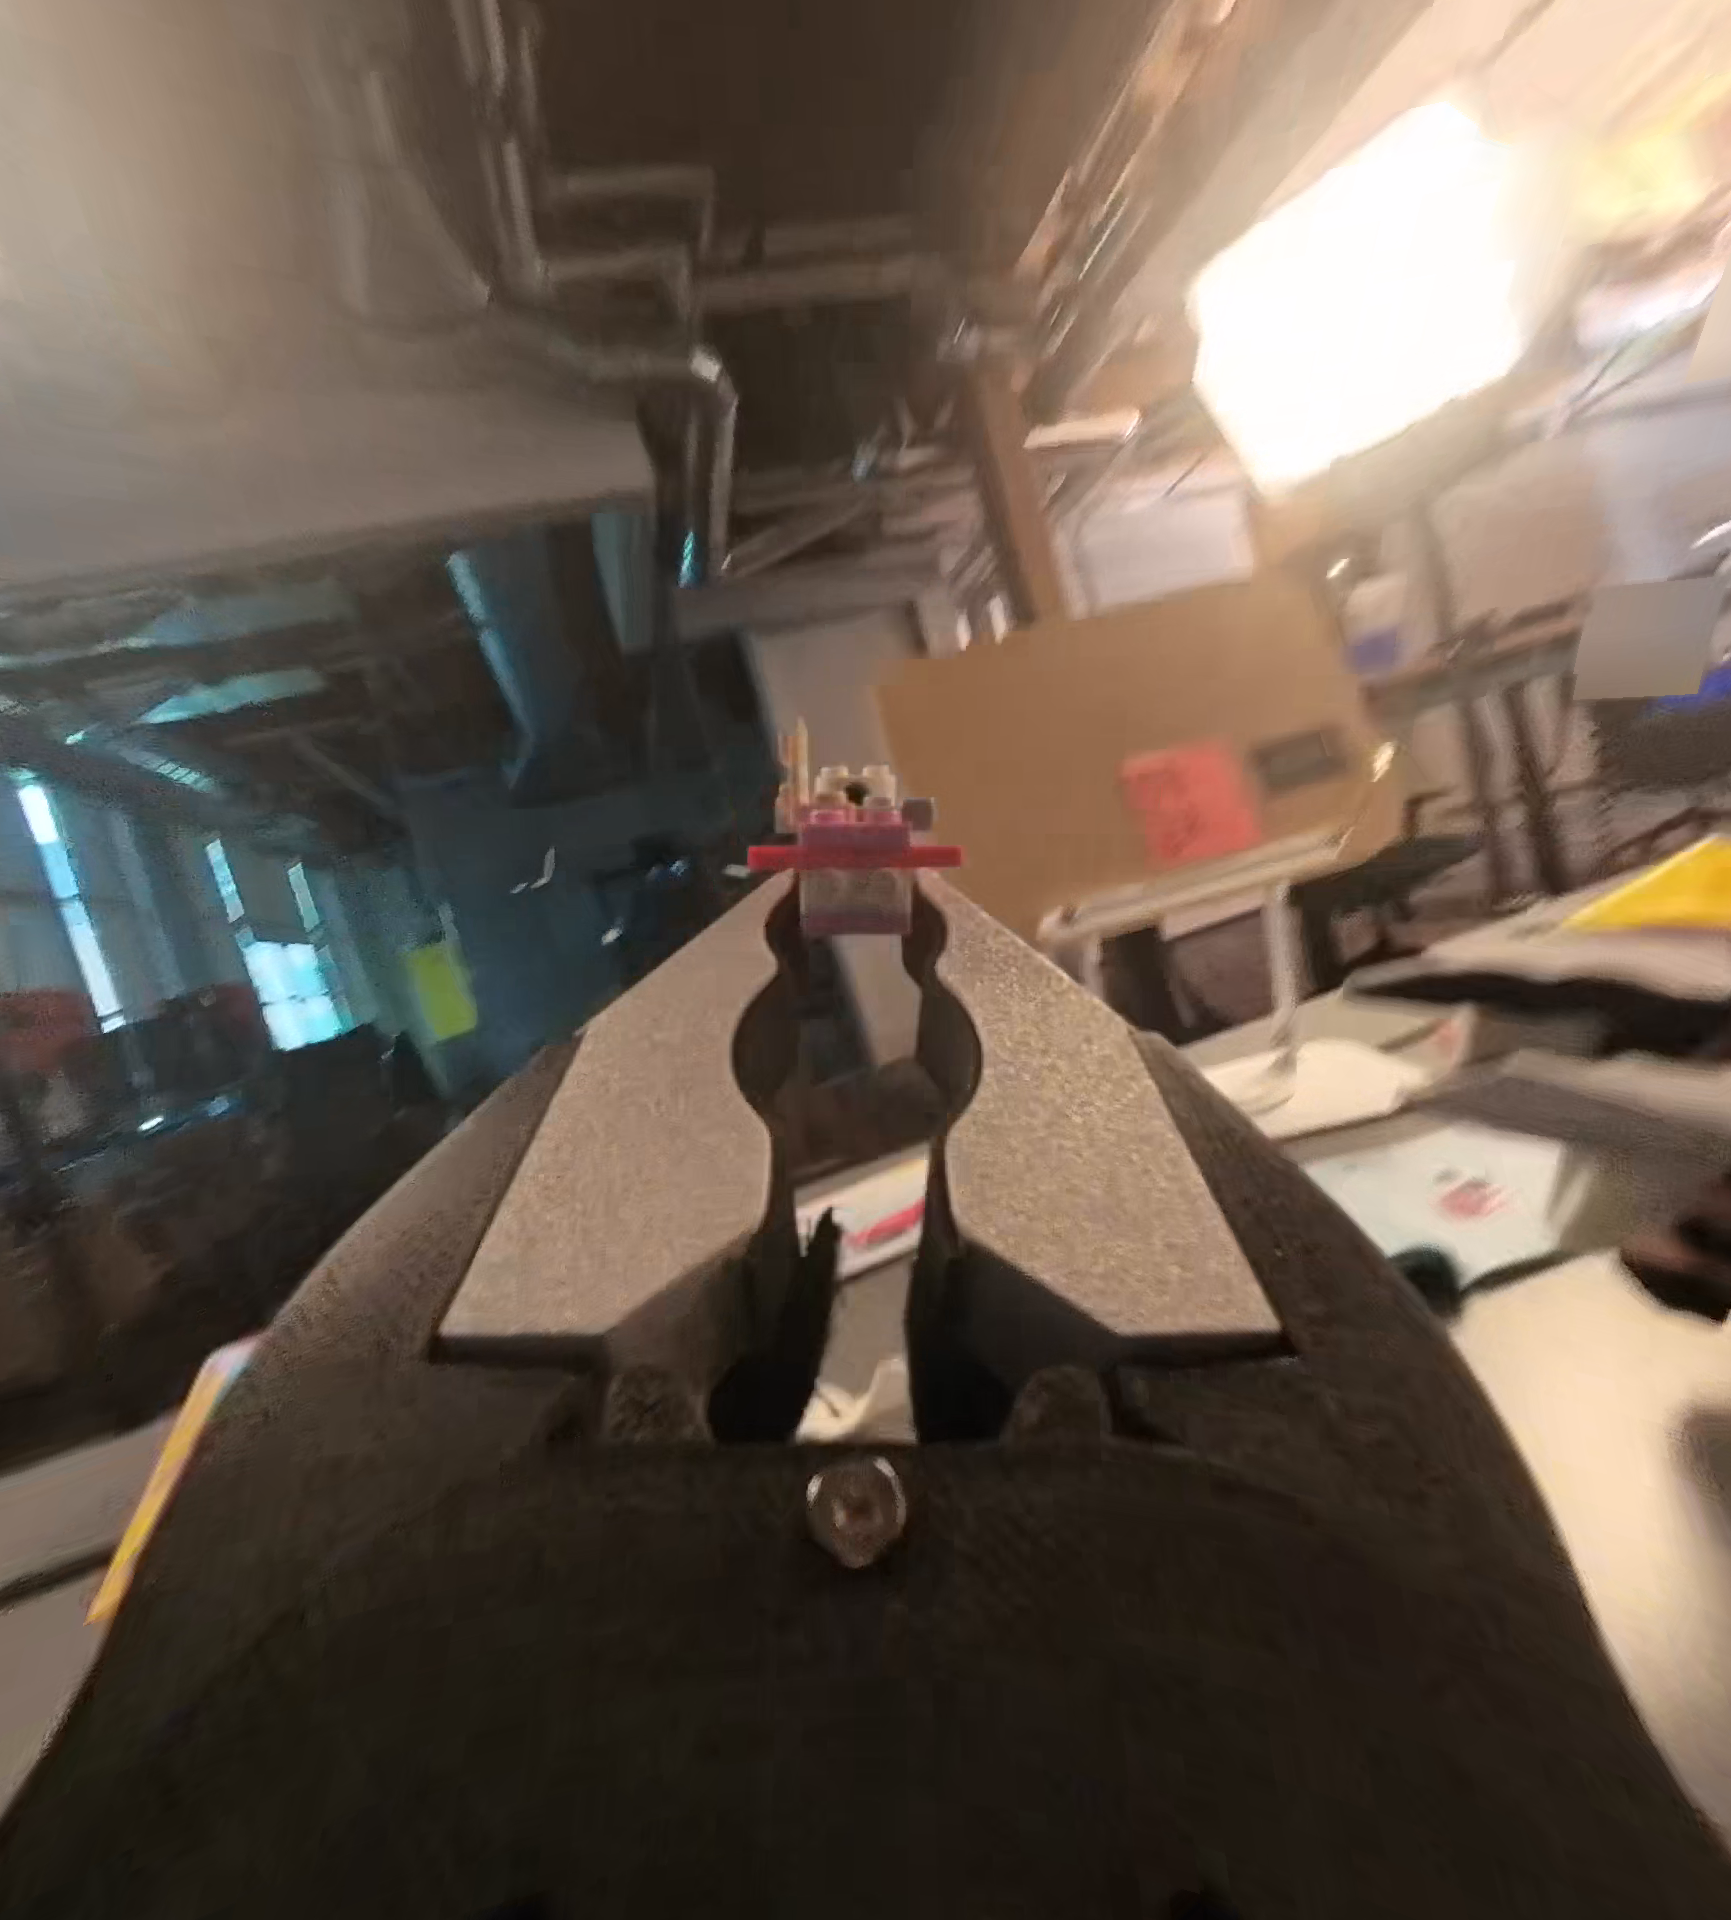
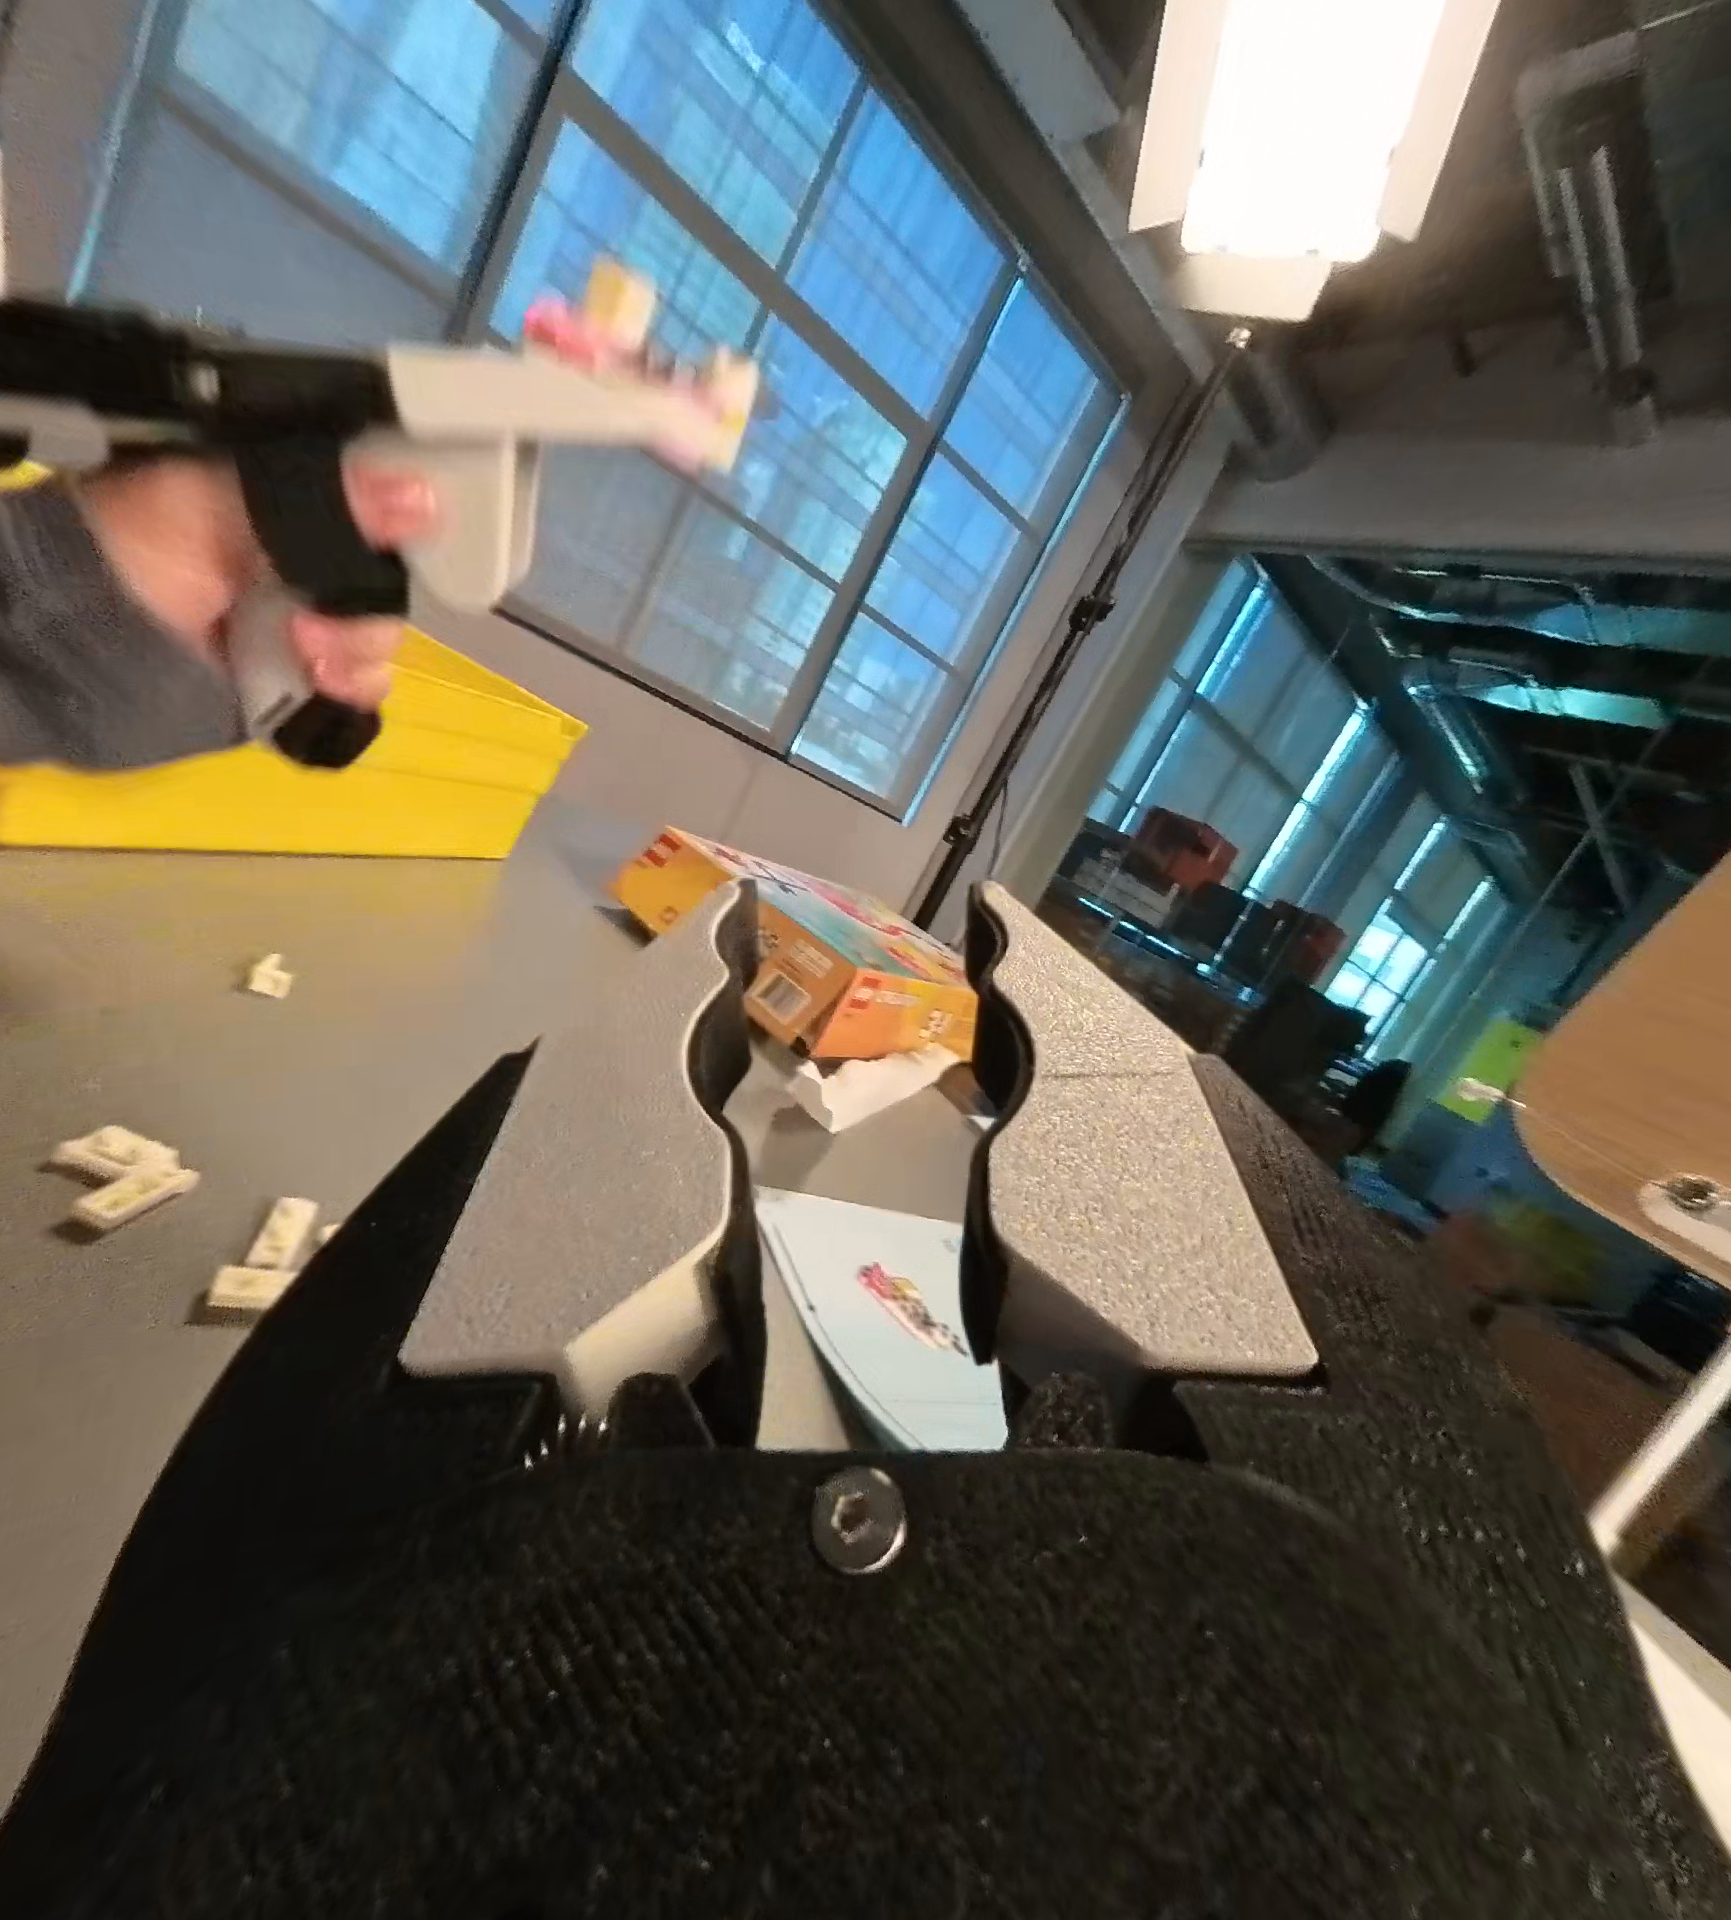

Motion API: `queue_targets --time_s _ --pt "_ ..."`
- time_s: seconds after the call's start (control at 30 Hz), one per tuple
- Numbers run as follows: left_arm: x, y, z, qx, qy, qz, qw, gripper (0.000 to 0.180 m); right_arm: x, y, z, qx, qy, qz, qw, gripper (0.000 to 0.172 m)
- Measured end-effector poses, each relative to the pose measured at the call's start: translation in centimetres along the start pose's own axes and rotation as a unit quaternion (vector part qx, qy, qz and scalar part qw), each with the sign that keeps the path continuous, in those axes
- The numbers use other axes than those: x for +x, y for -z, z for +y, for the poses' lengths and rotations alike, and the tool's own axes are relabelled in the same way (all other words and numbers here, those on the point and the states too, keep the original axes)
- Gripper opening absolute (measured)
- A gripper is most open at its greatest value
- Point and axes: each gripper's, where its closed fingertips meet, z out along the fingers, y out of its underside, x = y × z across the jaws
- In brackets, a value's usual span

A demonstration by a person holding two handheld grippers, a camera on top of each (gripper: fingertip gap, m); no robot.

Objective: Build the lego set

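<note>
My left gripper (image 1: 856, 906) is shut on a small brick model (image 1: 856, 857), raised in the air. The model has a pink and purple body, a thin red plate across it and white studs on top. Both pads press on its lower block. The right wrist view shows the same gripper (image 2: 705, 416) at the upper left, held by a hand (image 2: 217, 582), with the pink, white and yellow model (image 2: 632, 332) at its tips. My right gripper (image 2: 861, 920) is open and empty, low over the grey table (image 2: 217, 1039), pointing toward an orange toy box (image 2: 840, 977).
A yellow bin (image 2: 321, 790) stands at the back left of the table. Several loose white bricks (image 2: 123, 1174) lie at the left. A light blue booklet (image 2: 882, 1320) lies under my right gripper. A wooden tabletop (image 2: 1692, 1039) juts in at the right. Tip to tip, the grippers are about 15 centimetres apart.
</note>
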Motion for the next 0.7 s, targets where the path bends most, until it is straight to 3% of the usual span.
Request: queue_targets --time_s 0.13,0.27,0.43,0.57,0.7 --pt "-0.2 -1.2 -5.8 0.044 -0.016 0.021 0.999 0.016 -0.6 0.2 -0.5 0.008 -0.032 -0.02 0.999 0.037" --pt "-1.6 -1.1 -8.6 0.055 0.002 0.012 0.998 0.016 -1.0 0.7 -0.8 -0.003 -0.049 -0.021 0.999 0.038" --pt "-1.1 3.5 -6.8 0.013 0.017 -0.056 0.998 0.016 -2.1 2.1 -1.2 -0.023 -0.015 -0.009 1.0 0.037" --pt "1.3 6.6 -6.2 0.036 0.048 -0.106 0.993 0.015 -1.7 3.4 -1.8 -0.03 -0.037 0.034 0.998 0.036" --pt "3.7 7.8 -3.8 0.02 0.052 -0.137 0.989 0.015 -2.5 4.3 -2.6 -0.026 -0.04 0.029 0.998 0.035"
